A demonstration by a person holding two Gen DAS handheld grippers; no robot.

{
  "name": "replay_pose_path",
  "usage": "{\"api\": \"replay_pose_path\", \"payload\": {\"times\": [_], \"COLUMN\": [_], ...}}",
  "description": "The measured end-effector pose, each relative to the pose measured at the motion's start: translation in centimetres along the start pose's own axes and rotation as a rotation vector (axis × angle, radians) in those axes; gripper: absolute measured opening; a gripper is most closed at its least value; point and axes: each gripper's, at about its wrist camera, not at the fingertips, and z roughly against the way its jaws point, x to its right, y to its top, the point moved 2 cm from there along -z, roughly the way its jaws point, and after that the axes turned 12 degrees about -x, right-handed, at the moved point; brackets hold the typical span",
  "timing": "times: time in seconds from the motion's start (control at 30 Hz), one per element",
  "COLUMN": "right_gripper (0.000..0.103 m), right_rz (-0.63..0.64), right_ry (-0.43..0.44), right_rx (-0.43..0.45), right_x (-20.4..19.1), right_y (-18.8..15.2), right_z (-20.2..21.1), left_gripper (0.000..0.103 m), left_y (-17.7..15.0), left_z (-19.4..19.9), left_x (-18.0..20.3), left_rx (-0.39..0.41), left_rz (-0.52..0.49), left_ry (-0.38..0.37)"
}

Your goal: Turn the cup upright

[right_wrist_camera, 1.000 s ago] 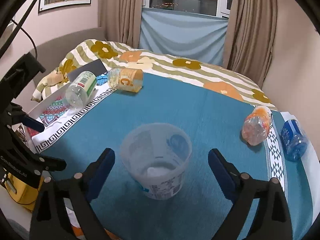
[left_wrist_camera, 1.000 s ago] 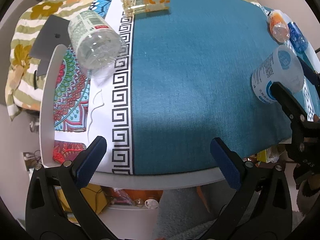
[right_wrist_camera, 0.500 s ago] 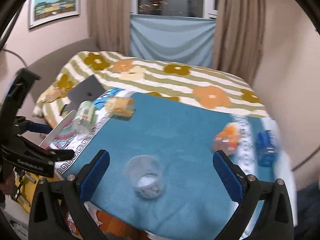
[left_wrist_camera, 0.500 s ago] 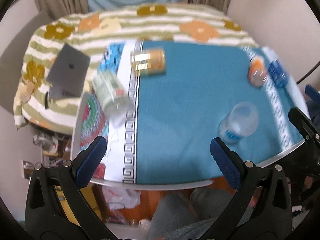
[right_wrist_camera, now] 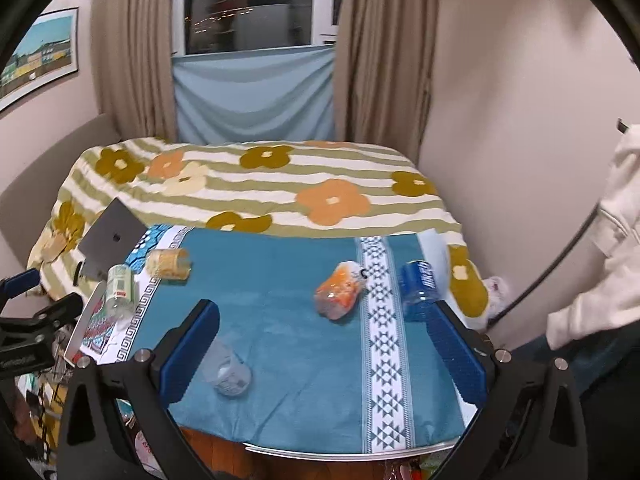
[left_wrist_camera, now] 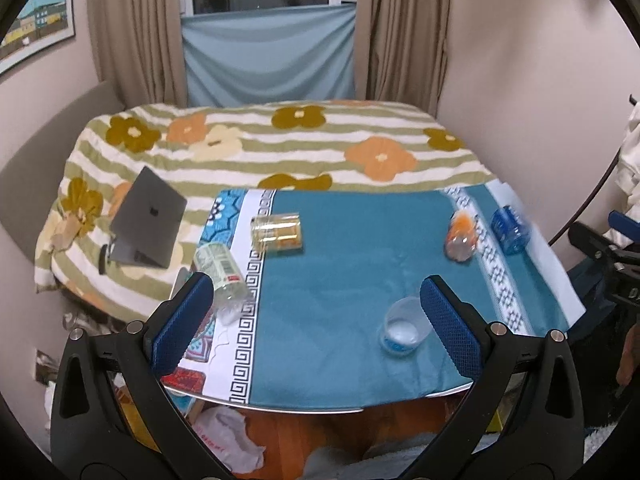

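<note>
A clear plastic cup with a blue label stands upright on the teal cloth near the table's front edge. It also shows in the right wrist view, partly behind my right gripper's left finger. My left gripper is open and empty, held well back from and above the table. My right gripper is open and empty, also back from the table. Neither gripper touches the cup.
On the table lie a clear bottle, a yellow-labelled bottle, an orange bottle and a blue bottle. A grey laptop sits on the flowered bed behind. Clutter lies under the table.
Both grippers have pulled back and up from the table. The cup, near my right gripper a second ago, now stands alone and looks small.
</note>
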Motion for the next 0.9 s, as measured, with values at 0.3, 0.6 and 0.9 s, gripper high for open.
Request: {"api": "replay_pose_path", "payload": {"times": [0.3, 0.6, 0.9], "right_gripper": [0.103, 0.103, 0.103], "right_rz": [-0.01, -0.03, -0.041], "right_ry": [-0.025, -0.025, -0.034], "right_rx": [-0.003, -0.004, 0.0], "right_x": [0.4, 0.8, 1.0], "right_y": [-1.2, -1.7, -1.7], "right_z": [0.8, 1.1, 1.3], "left_gripper": [0.103, 0.103, 0.103], "left_y": [-0.8, -0.9, -0.9], "left_z": [1.3, 1.8, 1.9], "left_x": [1.6, 2.1, 2.2], "left_rx": [0.035, 0.044, 0.049], "left_rz": [-0.011, -0.023, -0.03], "left_ry": [-0.005, -0.007, -0.008]}}
